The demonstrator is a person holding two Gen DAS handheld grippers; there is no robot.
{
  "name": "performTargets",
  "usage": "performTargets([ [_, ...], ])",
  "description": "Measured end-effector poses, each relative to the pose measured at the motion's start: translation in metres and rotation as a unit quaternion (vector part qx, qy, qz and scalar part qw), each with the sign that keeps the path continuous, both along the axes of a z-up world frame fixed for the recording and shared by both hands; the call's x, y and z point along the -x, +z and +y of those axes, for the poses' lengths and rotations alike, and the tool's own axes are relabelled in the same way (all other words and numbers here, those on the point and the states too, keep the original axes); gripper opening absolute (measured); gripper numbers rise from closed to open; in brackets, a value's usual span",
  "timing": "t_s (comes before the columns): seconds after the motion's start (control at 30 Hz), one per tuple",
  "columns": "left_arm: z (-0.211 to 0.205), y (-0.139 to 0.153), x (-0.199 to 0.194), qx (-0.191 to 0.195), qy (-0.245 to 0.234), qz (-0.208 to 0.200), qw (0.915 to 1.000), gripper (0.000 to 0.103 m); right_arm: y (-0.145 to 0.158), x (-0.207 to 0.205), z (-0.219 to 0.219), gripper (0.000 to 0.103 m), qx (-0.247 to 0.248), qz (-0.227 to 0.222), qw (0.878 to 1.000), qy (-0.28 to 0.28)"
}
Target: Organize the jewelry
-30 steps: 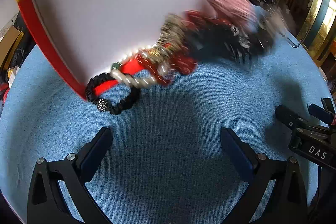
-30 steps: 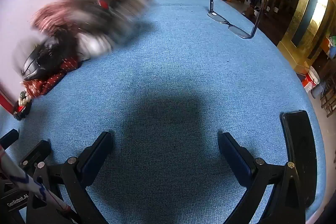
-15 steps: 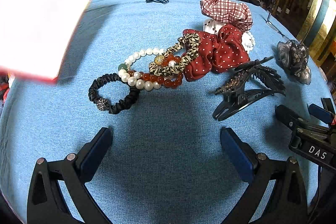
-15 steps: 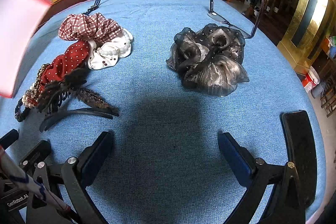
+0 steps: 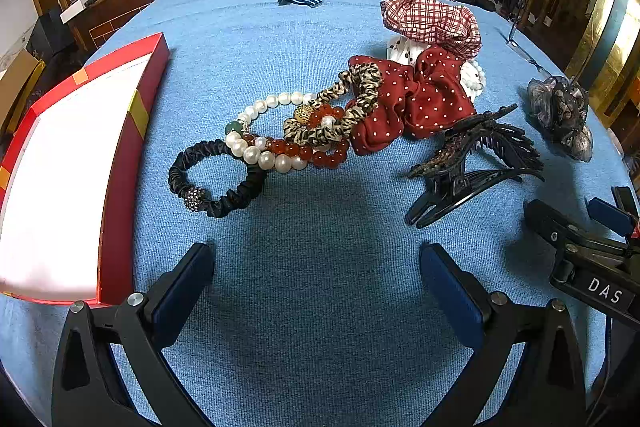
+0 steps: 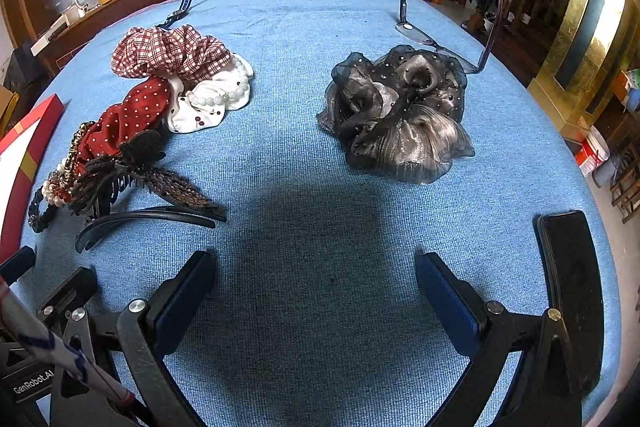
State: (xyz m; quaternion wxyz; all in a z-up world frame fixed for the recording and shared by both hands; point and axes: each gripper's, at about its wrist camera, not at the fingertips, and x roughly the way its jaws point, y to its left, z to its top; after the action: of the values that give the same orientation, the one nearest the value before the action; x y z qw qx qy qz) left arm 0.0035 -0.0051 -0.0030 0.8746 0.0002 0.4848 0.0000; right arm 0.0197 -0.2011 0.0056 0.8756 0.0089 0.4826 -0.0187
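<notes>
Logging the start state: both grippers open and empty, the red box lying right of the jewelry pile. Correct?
Not quite. The left wrist view shows the red box lying left of the jewelry pile. The left gripper and right gripper are both open and empty.

The table cloth (image 5: 320,267) is a matt blue weave with a fine ribbed texture. The red box (image 5: 120,163) looks like smooth card, its inside plain white. The pearl bracelet (image 5: 260,155) and the red bead bracelet (image 5: 316,153) shine — glossy, rounded beads. The black hair tie (image 5: 224,201) is ruched, faintly satiny cloth. The hair claw (image 5: 468,183) is glossy dark plastic. The grey scrunchie (image 6: 396,115) is sheer, shimmering gauze — studded with tiny beads.
</notes>
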Motion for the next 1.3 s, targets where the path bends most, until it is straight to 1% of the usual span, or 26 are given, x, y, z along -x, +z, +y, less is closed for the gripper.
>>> performTargets([
  [0.57, 0.001, 0.0, 0.001, 0.0, 0.001, 0.0, 1.0, 0.103, 0.0, 0.001, 0.001, 0.103, 0.0, 0.0, 1.0, -0.002],
  [0.73, 0.009, 0.007, 0.005, 0.008, -0.019, 0.007, 0.9998, 0.103, 0.001, 0.0, 0.001, 0.103, -0.001, 0.0, 1.0, -0.006],
  [0.8, 0.01, 0.012, 0.014, 0.011, -0.032, -0.011, 0.9994, 0.103, 0.001, 0.0, 0.0, 0.103, -0.003, 0.0, 1.0, -0.005],
  [0.87, 0.01, 0.018, 0.025, -0.006, -0.039, -0.038, 0.9985, 0.103, 0.003, 0.002, -0.001, 0.103, -0.01, 0.0, 1.0, -0.003],
  [0.93, 0.01, 0.025, 0.036, -0.018, -0.051, -0.056, 0.997, 0.103, 0.006, 0.008, -0.005, 0.103, -0.039, -0.004, 0.999, -0.002],
  [1.0, 0.014, 0.035, 0.047, -0.01, -0.06, -0.071, 0.9956, 0.103, 0.014, 0.018, -0.013, 0.103, -0.083, -0.009, 0.996, -0.016],
  [1.07, 0.021, 0.048, 0.055, -0.012, -0.059, -0.09, 0.9941, 0.103, 0.022, 0.028, -0.018, 0.103, -0.106, -0.019, 0.994, -0.028],
  [1.17, 0.034, 0.067, 0.064, 0.002, -0.055, -0.105, 0.9929, 0.103, 0.044, 0.044, -0.017, 0.103, -0.106, -0.032, 0.994, -0.026],
  [1.23, 0.042, 0.08, 0.068, 0.019, -0.051, -0.118, 0.9915, 0.103, 0.068, 0.06, -0.014, 0.103, -0.101, -0.062, 0.993, -0.018],
  [1.3, 0.05, 0.093, 0.073, 0.021, -0.044, -0.133, 0.9899, 0.103, 0.091, 0.073, -0.013, 0.103, -0.096, -0.097, 0.991, -0.012],
])
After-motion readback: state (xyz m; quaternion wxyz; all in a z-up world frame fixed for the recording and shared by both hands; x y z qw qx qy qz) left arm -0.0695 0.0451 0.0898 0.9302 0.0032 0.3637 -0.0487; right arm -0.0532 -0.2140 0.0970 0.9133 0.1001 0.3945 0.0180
